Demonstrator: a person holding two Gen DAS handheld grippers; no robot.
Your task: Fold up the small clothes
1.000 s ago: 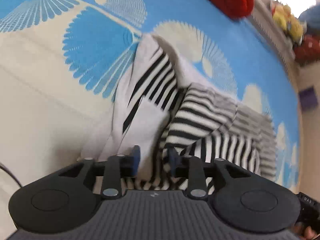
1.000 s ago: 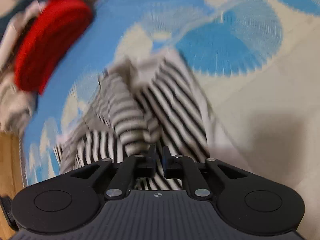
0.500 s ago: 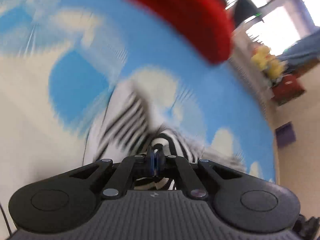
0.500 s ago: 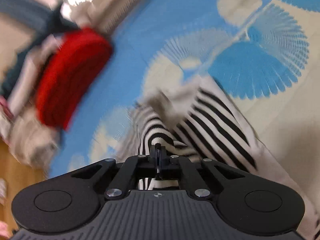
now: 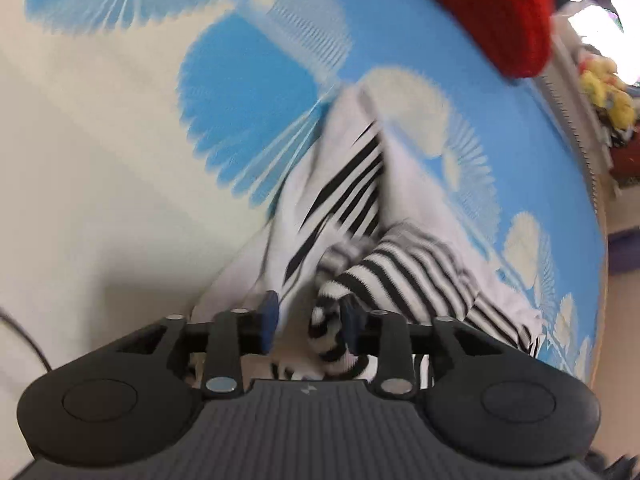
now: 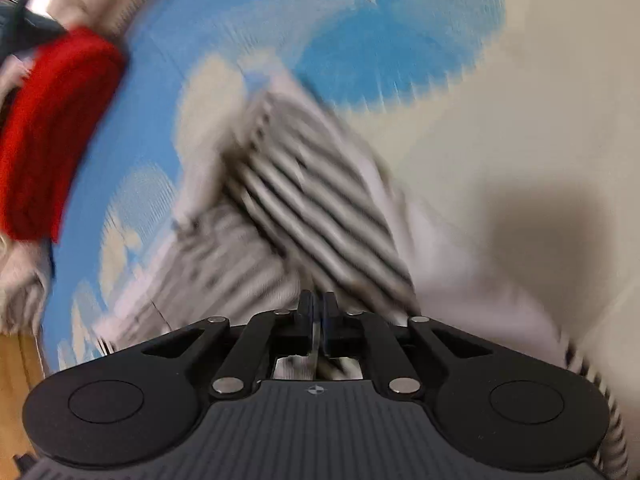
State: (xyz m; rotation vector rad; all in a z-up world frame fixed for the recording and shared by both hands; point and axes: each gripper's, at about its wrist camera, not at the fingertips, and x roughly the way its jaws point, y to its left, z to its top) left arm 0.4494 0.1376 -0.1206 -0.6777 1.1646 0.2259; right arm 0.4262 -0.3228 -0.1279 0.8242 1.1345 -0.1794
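Note:
A black-and-white striped small garment [image 5: 400, 264] lies crumpled on the blue and cream patterned mat [image 5: 240, 80]. My left gripper [image 5: 310, 312] points down at its near end. Its jaws are opening, and a rolled striped fold [image 5: 328, 332] hangs between them against the right finger, free of the left pad. In the right wrist view, which is blurred, the same garment [image 6: 312, 208] stretches away from my right gripper [image 6: 316, 304]. Those jaws stand almost together and are starting to part, with a thin pale fold of the cloth pinched between the pads.
A red knitted item [image 5: 500, 12] lies at the far edge of the mat, also visible as a red shape [image 6: 52, 132] at the left. Yellow plush toys [image 5: 608, 92] sit beyond the mat's edge. Wooden floor [image 6: 16, 360] shows at lower left.
Both grippers shut on the striped cloth half a second ago. Since then the left jaws have spread apart again, and the right ones stay nearly together. The garment's near end is bunched up.

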